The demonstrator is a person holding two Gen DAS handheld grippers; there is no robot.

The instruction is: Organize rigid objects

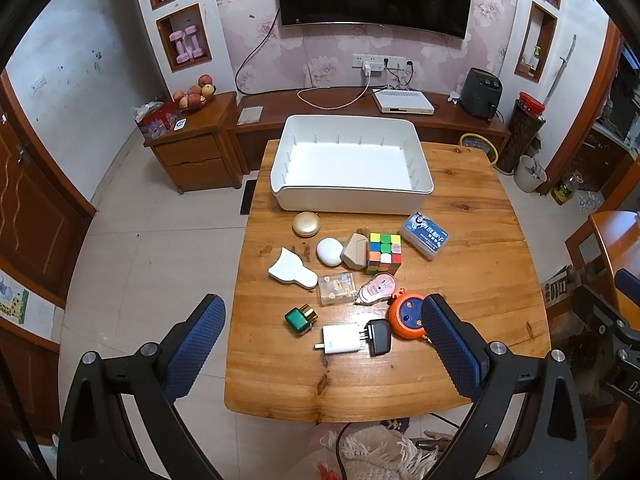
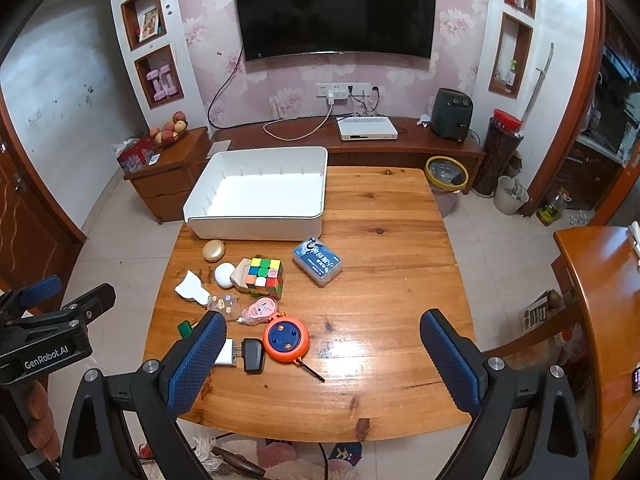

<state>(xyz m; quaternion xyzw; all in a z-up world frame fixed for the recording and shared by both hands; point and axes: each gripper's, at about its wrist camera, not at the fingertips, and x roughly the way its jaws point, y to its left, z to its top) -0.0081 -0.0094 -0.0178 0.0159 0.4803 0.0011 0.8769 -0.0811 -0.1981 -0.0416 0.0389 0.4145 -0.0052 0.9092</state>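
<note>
One white bin [image 1: 352,196] stands empty at the far edge of the wooden table [image 1: 460,320]; eleven small things lie loose in front of it. Counted singly: one gold compact [image 1: 306,224], one white pebble-shaped case [image 1: 329,251], one beige faceted box [image 1: 355,251], one colour cube [image 1: 384,253], one blue labelled box [image 1: 425,235], one white scraper-shaped piece [image 1: 291,269], one clear plastic box [image 1: 337,289], one pink correction tape [image 1: 377,289], one orange round reel [image 1: 408,315], one green bottle with a gold cap [image 1: 301,318]. Chargers come to two: a white charger [image 1: 341,339] and a black charger [image 1: 379,337], touching end to end.

The blue box carries white writing, too small to read. "GenRobot.AI" reads on the left gripper's body in the right wrist view.

The left gripper [image 1: 322,344] hovers over the near table edge, fingers spread wide, grasping nothing. The right gripper [image 2: 322,354] likewise hangs released and empty above bare wood, right of the reel
</note>
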